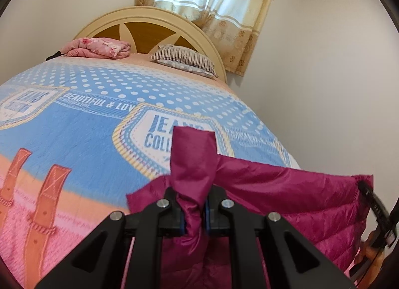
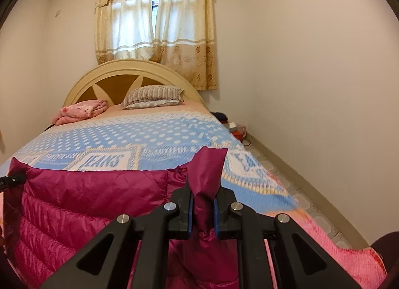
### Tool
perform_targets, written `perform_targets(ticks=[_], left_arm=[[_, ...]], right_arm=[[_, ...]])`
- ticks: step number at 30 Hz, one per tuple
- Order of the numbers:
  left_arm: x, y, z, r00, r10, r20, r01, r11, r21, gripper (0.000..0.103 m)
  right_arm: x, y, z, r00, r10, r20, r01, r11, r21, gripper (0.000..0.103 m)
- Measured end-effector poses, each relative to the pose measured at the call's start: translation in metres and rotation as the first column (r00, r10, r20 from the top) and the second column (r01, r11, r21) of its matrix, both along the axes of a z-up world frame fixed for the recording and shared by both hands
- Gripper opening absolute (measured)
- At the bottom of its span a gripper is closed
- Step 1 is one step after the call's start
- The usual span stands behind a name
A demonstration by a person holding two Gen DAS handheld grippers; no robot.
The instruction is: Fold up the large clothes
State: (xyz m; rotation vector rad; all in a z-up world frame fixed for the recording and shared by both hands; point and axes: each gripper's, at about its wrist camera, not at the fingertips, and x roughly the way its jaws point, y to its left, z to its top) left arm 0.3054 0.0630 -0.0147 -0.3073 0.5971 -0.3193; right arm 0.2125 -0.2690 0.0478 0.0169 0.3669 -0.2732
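walls [image 2: 311, 64] white | window curtains [image 2: 154, 27] beige, backlit | bed [image 2: 149, 134] with arched headboard [image 2: 129, 72] | floor [image 2: 286, 171] tiled

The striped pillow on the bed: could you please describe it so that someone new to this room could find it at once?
Start at the arched cream headboard below the curtained window. At its foot lie two soft things: a folded pink floral blanket to the left and the striped pillow to the right. The pillow alone has dark and pale stripes, and it rests on a paler, patterned pillow.

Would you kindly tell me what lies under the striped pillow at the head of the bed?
The striped pillow rests on a second, pale patterned pillow, of which only the front edge shows. Below both is the peach sheet. Anything further beneath is covered.
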Motion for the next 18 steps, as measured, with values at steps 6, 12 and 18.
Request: perform_targets(ticks=[6, 12, 18], left_arm=[[0.036, -0.012, -0.007, 0.998, 0.062, -0.001, -0.062, 0.998, -0.013, 0.011], [0.068, -0.034, -0.042, 0.992, 0.117, -0.041, -0.112, 0.989, 0.099, 0.011], [0.09, -0.041, -0.071, 0.983, 0.138, -0.121, -0.122, 0.984, 0.13, 0.011]], right_arm=[[0.061, 0.004, -0.016, 0.998, -0.064, -0.029, 0.062, 0.996, -0.059, 0.011], [0.113, -0.003, -0.05, 0.99, -0.099, -0.097, 0.094, 0.994, -0.064, 0.011], [0.136, -0.022, -0.084, 0.978, -0.113, -0.174, 0.112, 0.994, -0.014, 0.011]])
